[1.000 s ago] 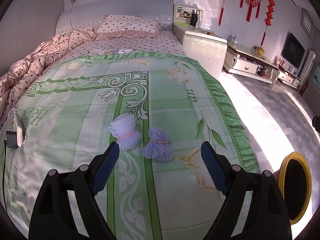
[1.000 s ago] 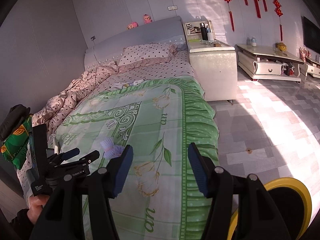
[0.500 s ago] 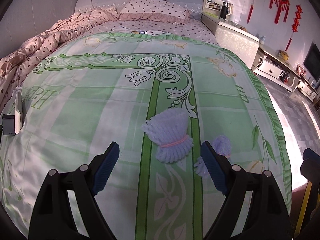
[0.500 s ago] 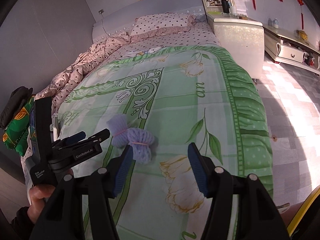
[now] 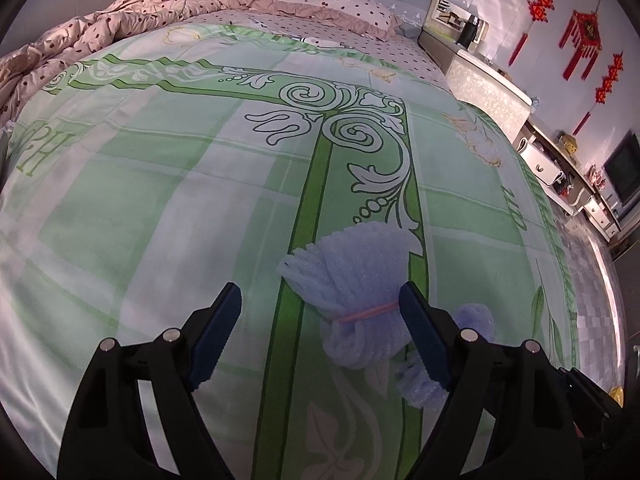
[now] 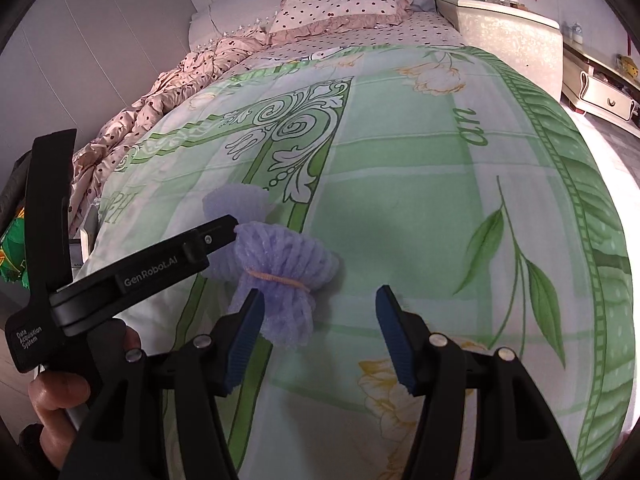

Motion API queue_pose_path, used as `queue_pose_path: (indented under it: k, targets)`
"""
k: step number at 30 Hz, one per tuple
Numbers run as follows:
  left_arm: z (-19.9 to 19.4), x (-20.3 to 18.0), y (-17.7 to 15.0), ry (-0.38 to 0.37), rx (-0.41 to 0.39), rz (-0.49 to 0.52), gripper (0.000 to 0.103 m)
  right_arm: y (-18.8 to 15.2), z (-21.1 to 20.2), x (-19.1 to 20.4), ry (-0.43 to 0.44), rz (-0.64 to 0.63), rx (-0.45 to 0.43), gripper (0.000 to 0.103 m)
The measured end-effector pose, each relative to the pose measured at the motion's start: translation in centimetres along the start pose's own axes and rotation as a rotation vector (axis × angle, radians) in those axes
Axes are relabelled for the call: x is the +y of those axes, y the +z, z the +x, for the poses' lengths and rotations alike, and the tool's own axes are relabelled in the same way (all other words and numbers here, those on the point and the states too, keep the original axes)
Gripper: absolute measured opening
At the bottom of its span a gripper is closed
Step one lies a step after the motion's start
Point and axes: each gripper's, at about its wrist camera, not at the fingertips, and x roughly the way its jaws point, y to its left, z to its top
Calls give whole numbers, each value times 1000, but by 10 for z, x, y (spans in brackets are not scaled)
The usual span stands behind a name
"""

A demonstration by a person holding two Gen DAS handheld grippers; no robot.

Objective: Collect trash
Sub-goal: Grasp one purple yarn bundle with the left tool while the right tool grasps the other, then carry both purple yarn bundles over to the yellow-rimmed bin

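So two bundles of pale purple foam netting are lying on the green floral quilt (image 5: 168, 184), roughly in the middle of the bed; each one is cinched round the waist with a thin rubber band. In the left wrist view the left gripper (image 5: 320, 334) hangs low over the quilt with its blue-padded jaws spread wide; the nearer foam bundle (image 5: 356, 296) lies between them, way closer to the right-hand pad, maybe brushing it, can't tell for sure; nothing is pinched. The second foam bundle (image 5: 424, 388) peeks out just past that same finger, mostly hidden behind it.

From the right wrist view the right gripper (image 6: 318, 334) is also spread open, not gripping anything; the second bundle (image 6: 280, 276) lies right at the tip of its left-hand pad, off to the side rather than centred in the gap, touching or nearly touching. The left gripper (image 6: 216, 236) shows here from the side, a black body with GenRobot.AI lettering, held by the person's left hand (image 6: 60, 392); its tip overlaps the bundles, and the first one (image 6: 234, 204) sticks out behind it.

Further back there's a crumpled pink dotted duvet (image 5: 80, 36), a matching pillow (image 6: 340, 8), and a pale bedside cabinet (image 6: 504, 36).
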Motion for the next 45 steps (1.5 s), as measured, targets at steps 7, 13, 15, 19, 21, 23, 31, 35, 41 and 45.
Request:
queue_pose_path:
  k: [7,13,15,19,21,23,31,35,41,45]
  targets:
    - [9,-4,-3,-112,-2,2,46,0,18,10,40,-36,39,48]
    - [11,-5,-3,-135,-13,3,38,-1,25,19,89,-60,59,23]
    - [9,-3,-3,-142,-16,-6,36,-1,25,22,84,-68,57,20]
    - [4,-4,-2,-140,-27,0,34,-4,16,22,91,-52,33,16]
    - [-1,-6,-1,-137,-32,6,33,-4,10,23,90,-44,22,16]
    - [-10,-7,0,-140,-39,12,33,-5,2,24,92,-46,16,16]
    - [-67,-6,-6,-136,-82,26,33,-14,-54,14,76,-19,-27,16]
    - [-112,-13,-20,-145,-112,49,33,-24,-98,3,65,1,-70,16]
    - [-189,-37,-52,-168,-166,90,33,-43,-174,-13,48,7,-148,16]
    - [-237,-69,-78,-188,-202,145,33,-55,-223,-23,32,6,-200,16]
